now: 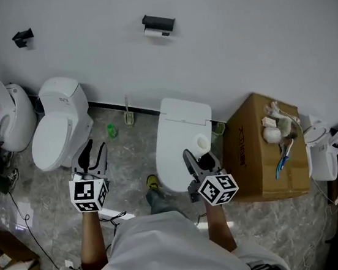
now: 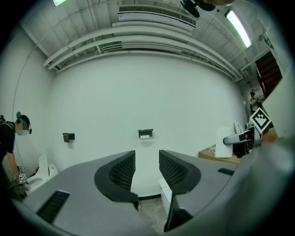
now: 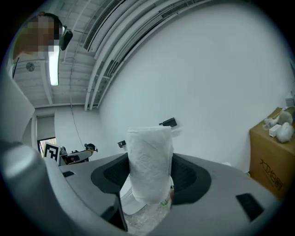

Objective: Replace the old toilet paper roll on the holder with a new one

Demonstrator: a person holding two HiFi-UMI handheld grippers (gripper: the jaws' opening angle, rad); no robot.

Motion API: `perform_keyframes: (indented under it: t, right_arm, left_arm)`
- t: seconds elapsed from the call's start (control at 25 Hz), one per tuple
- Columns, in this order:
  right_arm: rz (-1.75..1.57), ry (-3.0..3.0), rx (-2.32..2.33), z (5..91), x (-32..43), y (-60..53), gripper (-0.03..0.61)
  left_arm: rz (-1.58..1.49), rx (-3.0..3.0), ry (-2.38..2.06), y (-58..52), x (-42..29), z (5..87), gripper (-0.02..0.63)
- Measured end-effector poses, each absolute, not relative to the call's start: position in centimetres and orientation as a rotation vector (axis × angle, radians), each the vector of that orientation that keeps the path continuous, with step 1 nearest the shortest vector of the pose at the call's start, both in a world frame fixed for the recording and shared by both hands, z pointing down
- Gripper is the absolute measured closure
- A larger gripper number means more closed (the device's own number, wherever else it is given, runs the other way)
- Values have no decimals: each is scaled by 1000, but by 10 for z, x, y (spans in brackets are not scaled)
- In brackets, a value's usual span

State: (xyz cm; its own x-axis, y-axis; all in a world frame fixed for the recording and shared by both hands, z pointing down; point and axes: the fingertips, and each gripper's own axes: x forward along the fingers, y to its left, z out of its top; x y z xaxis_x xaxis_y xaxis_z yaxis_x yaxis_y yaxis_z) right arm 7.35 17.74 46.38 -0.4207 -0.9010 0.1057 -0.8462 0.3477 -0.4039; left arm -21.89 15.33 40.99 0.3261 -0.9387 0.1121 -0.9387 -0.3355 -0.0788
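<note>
white toilet paper roll [image 3: 148, 161] stands upright, clamped between your right gripper's [image 3: 150, 173] jaws. brown cardboard box [image 1: 263, 149] at your right carries dark print, too blurred to read. black wall-mounted holder [image 1: 158, 23] bears a thin white old roll [image 1: 156, 33]. your left gripper [image 2: 146, 173] gapes, nothing between its jaws.

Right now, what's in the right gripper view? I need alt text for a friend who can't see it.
The right tool grips an upright white toilet paper roll between its dark jaws. Behind it a black holder hangs on a white wall; a cardboard box stands at the right edge.
</note>
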Motion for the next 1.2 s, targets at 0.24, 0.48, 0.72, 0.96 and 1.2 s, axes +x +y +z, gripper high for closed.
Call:
perform_keyframes:
  t: [0.24,0.48,0.72,0.96,1.2]
  right_arm:
    - [-606,2447,-1642,477,86,112,307]
    - [-657,2403,-1666,504,89,39,307]
    - [-704,2384,-1663,496,89,-54,307]
    - [-705,2413,-1650,486,90,-137,307]
    - [-751,2340,-1689,486,111,-171,307]
  left_arm:
    - [250,2572,-1783,85,-205,426,450]
    - [275,2554,-1770,10,-207,451,440]
    - [288,2571,-1690,-80,-192,445,431]
    - [312,2596,-1608,-155,-170,440,423]
    - [343,2630,-1545,-193,-149,443,419]
